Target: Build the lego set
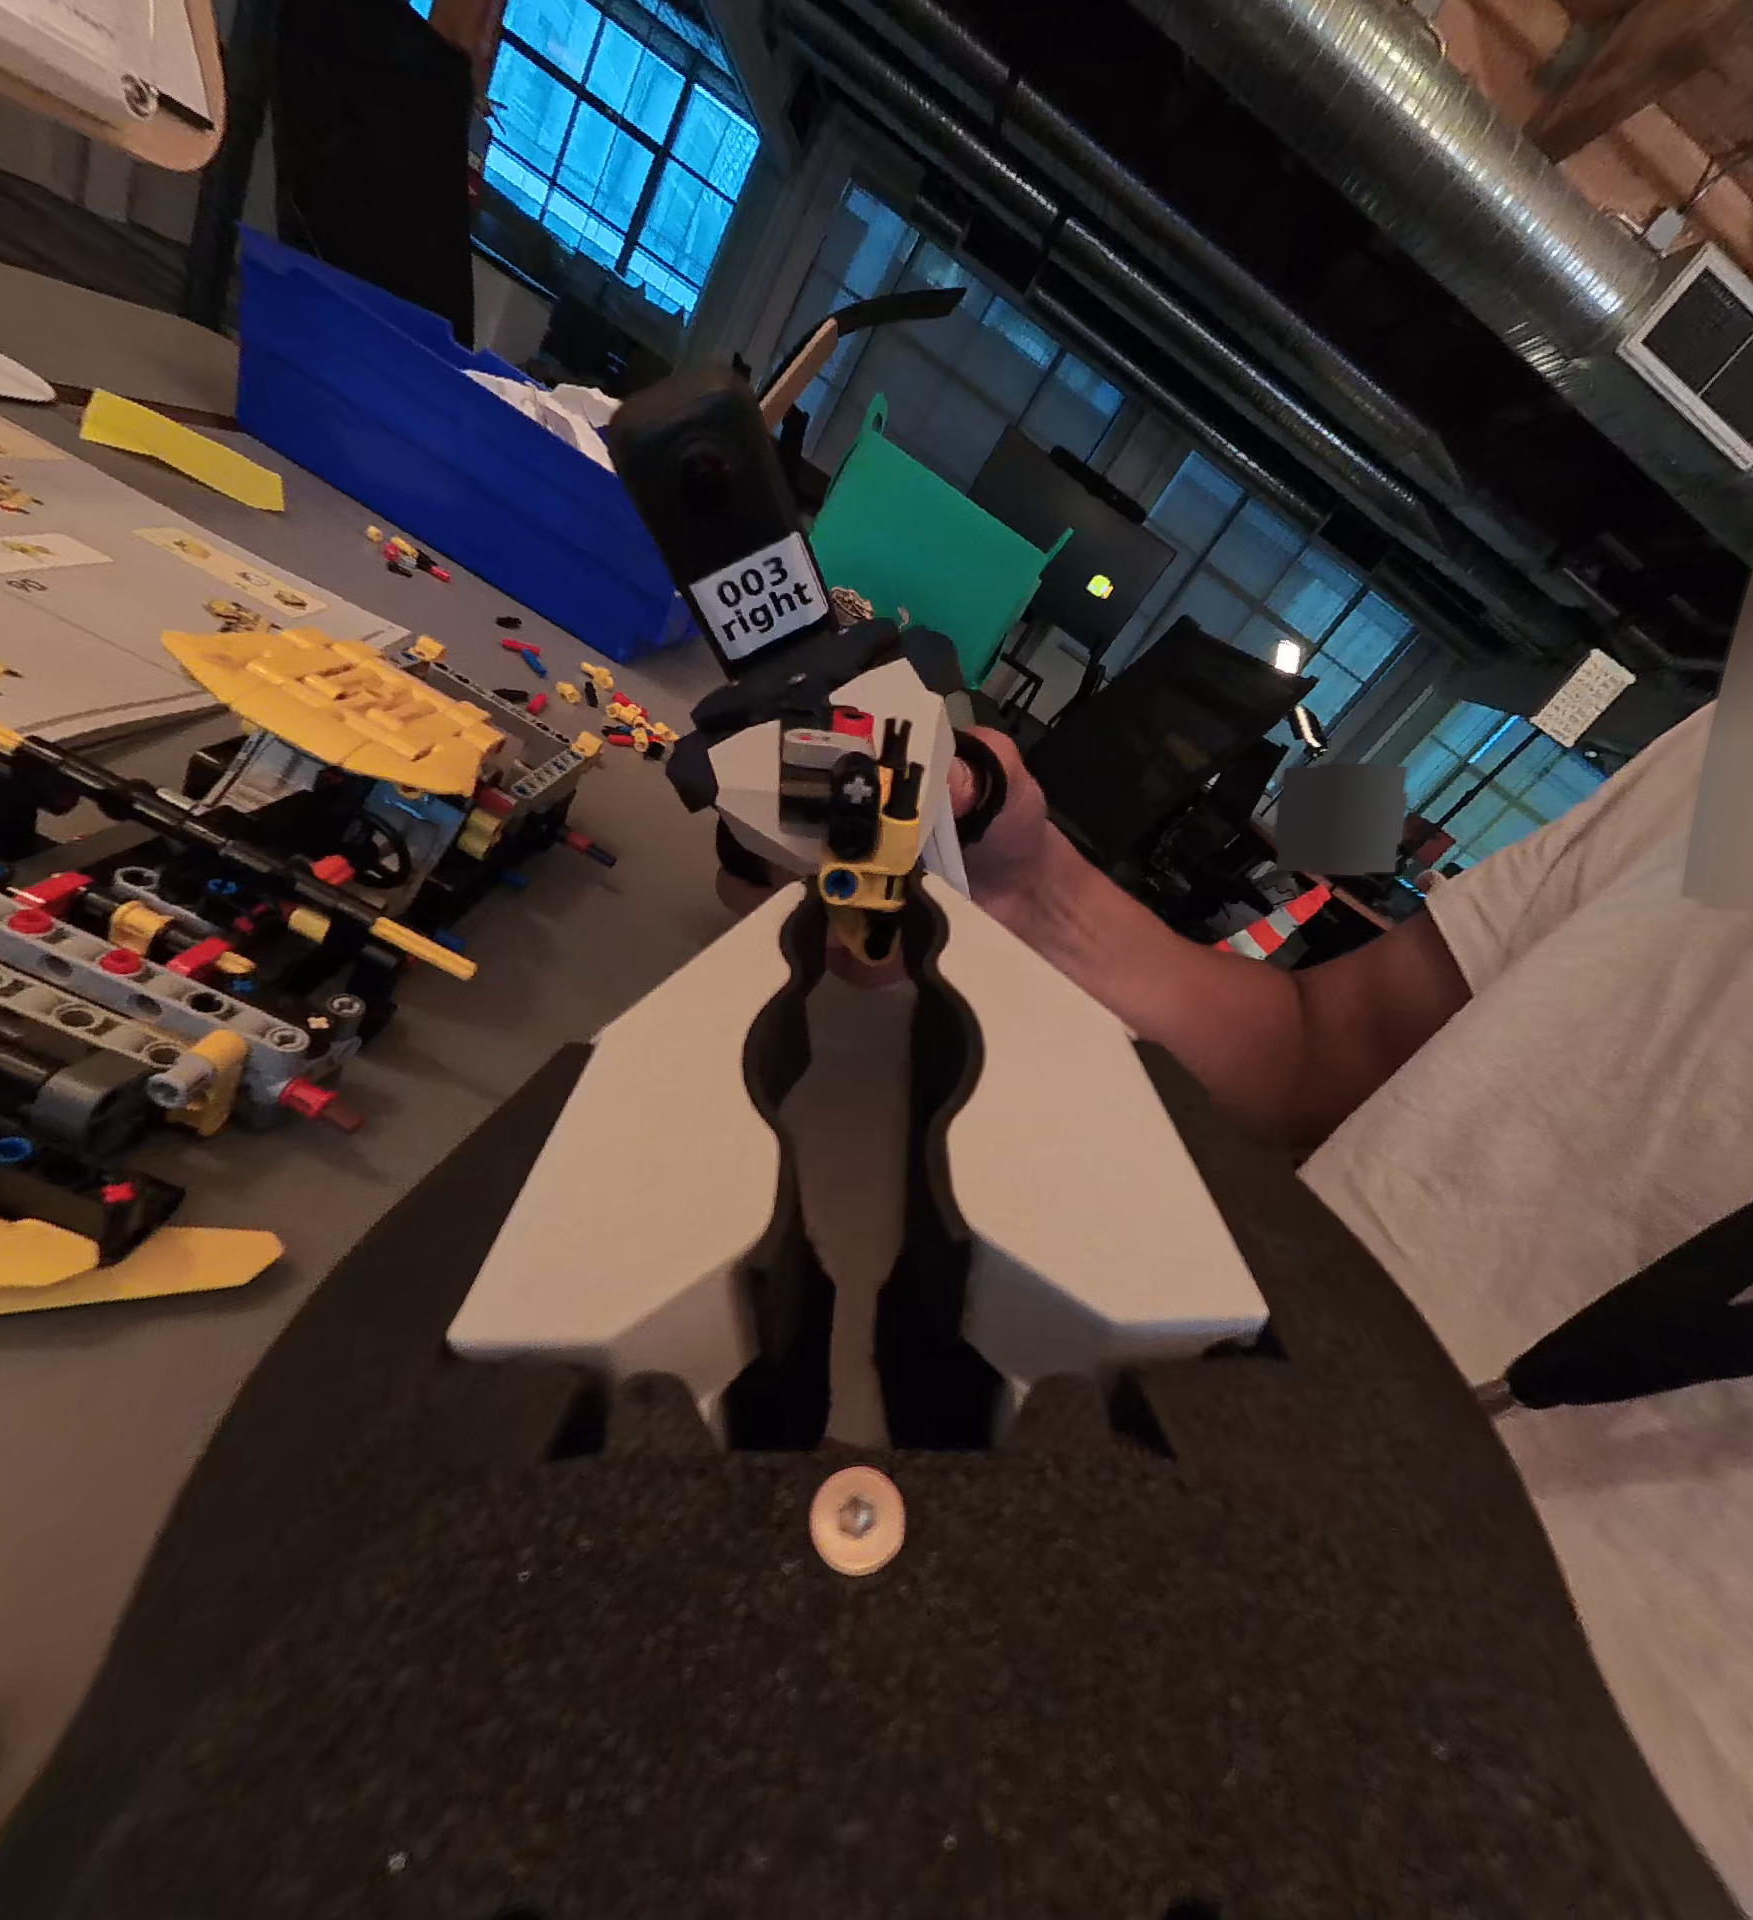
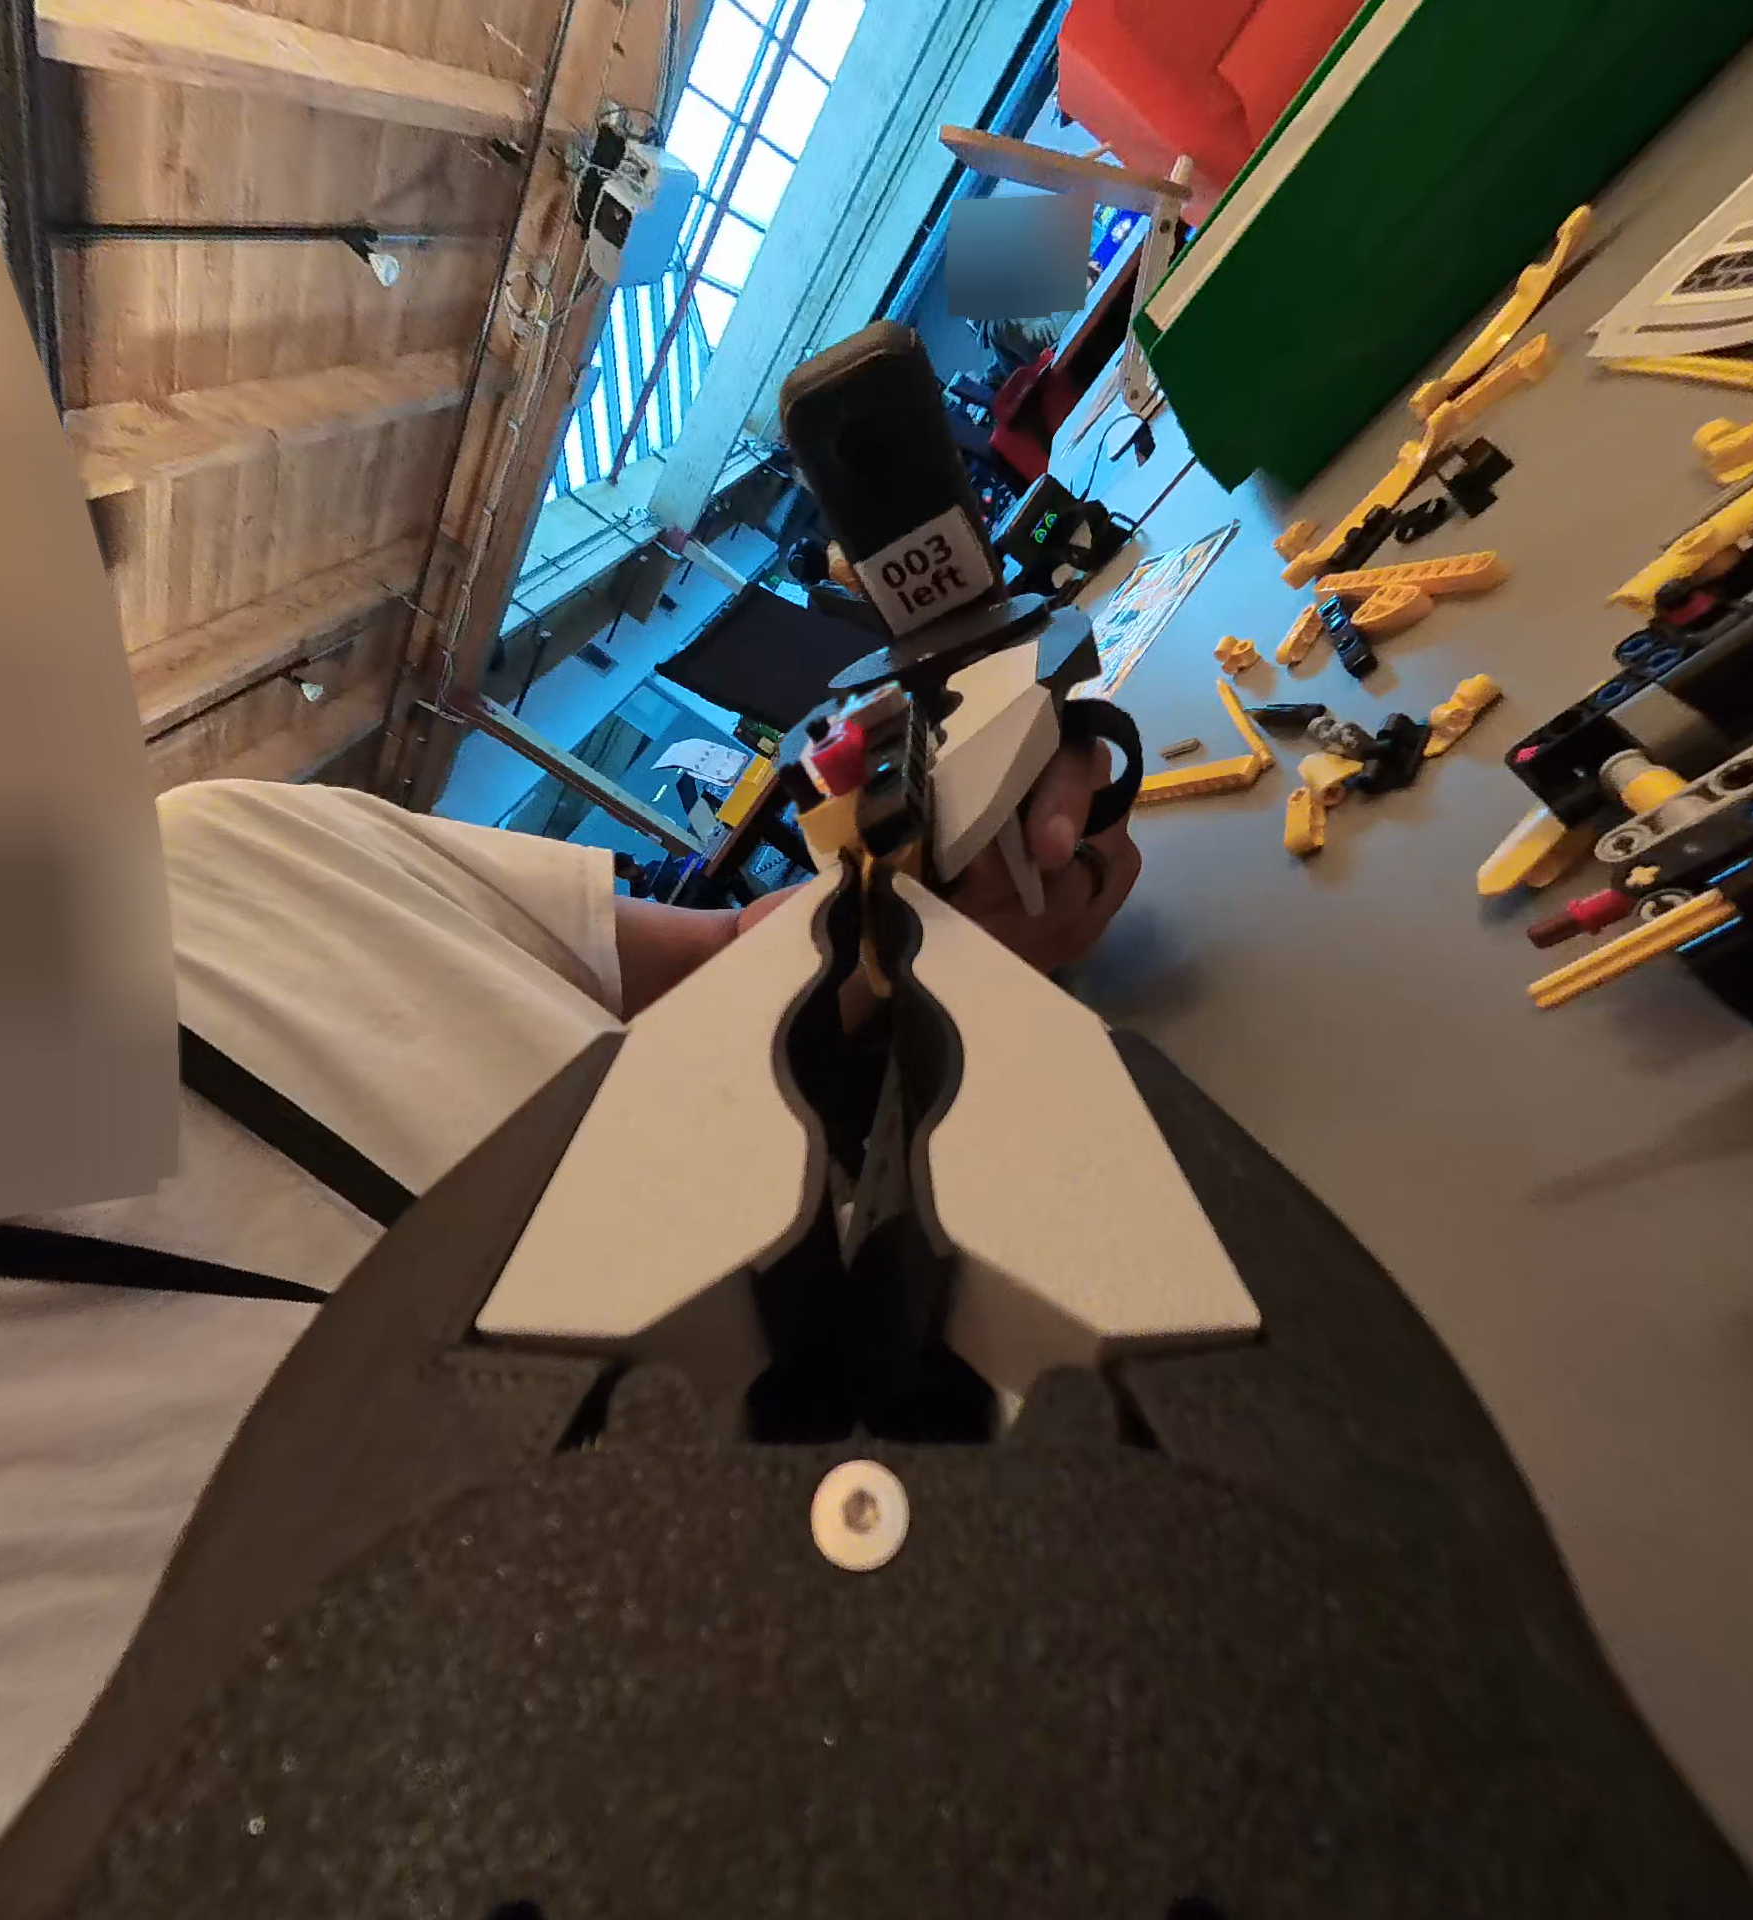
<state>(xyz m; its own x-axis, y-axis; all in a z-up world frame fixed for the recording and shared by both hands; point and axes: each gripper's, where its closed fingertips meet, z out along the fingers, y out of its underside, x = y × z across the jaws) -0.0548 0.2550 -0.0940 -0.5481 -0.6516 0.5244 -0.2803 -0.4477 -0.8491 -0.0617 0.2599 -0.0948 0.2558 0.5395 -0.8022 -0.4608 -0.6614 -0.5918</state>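
Note:
A small lego sub-assembly (image 1: 867,831) of yellow, black, grey and red parts hangs in the air between my two grippers. My left gripper (image 1: 864,920) is shut on its yellow lower end. My right gripper (image 1: 830,774) faces it from the far side and is shut on the grey and black upper end. In the right wrist view my right gripper (image 2: 867,899) is shut on the sub-assembly (image 2: 851,779), with the left gripper (image 2: 939,764) opposite. The large yellow, black and grey lego vehicle (image 1: 228,831) lies on the table to the left, and also shows in the right wrist view (image 2: 1703,790).
A blue bin (image 1: 415,436) and instruction sheets (image 1: 72,582) lie behind the vehicle, with small loose parts (image 1: 612,707) scattered on the grey table. A green box (image 2: 1423,239) and loose yellow beams (image 2: 1391,582) sit at the far side. The person's arm (image 1: 1215,997) is close at the right. Less than 4 cm separates the two grippers' tips.

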